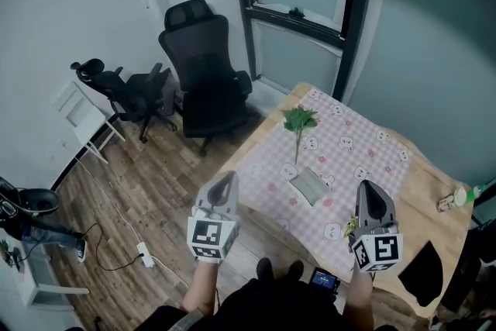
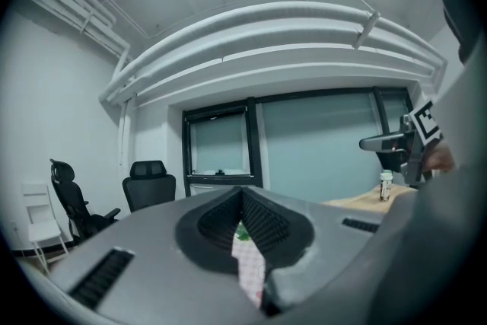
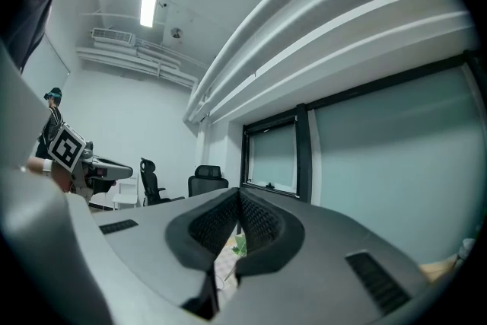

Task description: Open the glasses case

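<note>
Your left gripper and right gripper, 2 grey wedge-shaped claws, are both shut tip to tip. Their ribbed black pads meet with nothing between them. The glasses case, a flat grey rectangle that seems closed, lies on the pink checked cloth, apart from both.

The left hand-held gripper and the right hand-held gripper share a smooth grey shell that tapers to a pointed tip. Dark ribbed pads line the jaws, and slotted vents cut the shell. Each carries a white marker cube printed with black squares. The person wears dark clothing.
</note>
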Demonstrator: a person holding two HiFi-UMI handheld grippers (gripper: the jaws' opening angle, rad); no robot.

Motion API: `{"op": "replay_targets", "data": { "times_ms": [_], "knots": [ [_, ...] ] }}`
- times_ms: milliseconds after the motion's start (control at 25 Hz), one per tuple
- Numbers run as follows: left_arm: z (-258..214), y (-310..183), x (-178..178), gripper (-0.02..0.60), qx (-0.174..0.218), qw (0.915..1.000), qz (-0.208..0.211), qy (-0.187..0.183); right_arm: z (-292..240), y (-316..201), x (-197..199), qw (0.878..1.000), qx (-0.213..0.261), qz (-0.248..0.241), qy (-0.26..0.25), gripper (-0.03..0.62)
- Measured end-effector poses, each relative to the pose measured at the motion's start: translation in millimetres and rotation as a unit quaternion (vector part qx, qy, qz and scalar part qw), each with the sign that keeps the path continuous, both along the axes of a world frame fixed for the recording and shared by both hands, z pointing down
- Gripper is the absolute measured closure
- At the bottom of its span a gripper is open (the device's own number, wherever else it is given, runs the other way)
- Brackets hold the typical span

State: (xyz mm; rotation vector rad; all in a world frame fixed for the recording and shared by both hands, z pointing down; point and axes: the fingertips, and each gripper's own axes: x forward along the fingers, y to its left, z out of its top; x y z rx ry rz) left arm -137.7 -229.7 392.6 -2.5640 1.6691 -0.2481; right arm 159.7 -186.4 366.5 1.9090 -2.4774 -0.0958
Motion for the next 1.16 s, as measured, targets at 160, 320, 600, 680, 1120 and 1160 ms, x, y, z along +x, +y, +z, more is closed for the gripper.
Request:
{"op": "replay_targets", "data": {
  "times_ms": [160,320,600,680,1120,1160],
  "knots": [
    [-5,-1,0,0.581,0.007,0.9999,-0.003,-0.008,1,1,-3,1.000,-0.002,-0.007,0.002,0.579],
    [-8,0,3,0.581,0.011,0.9999,0.002,-0.009,1,1,-3,1.000,-0.002,-0.010,-0.001,0.579],
    [-12,0,7,0.581,0.013,0.9999,0.005,-0.006,-2,3,1,1.000,0.004,-0.009,-0.006,0.579],
    [-12,0,8,0.581,0.012,0.9999,0.005,-0.006,-3,4,3,1.000,0.003,-0.008,-0.010,0.579],
    [-18,4,13,0.581,0.019,0.9997,0.009,-0.012,-6,7,2,1.000,0.008,-0.015,-0.011,0.579],
    [-17,5,13,0.581,0.018,0.9997,0.008,-0.012,-7,7,2,1.000,0.009,-0.016,-0.011,0.579]
  ]
}}
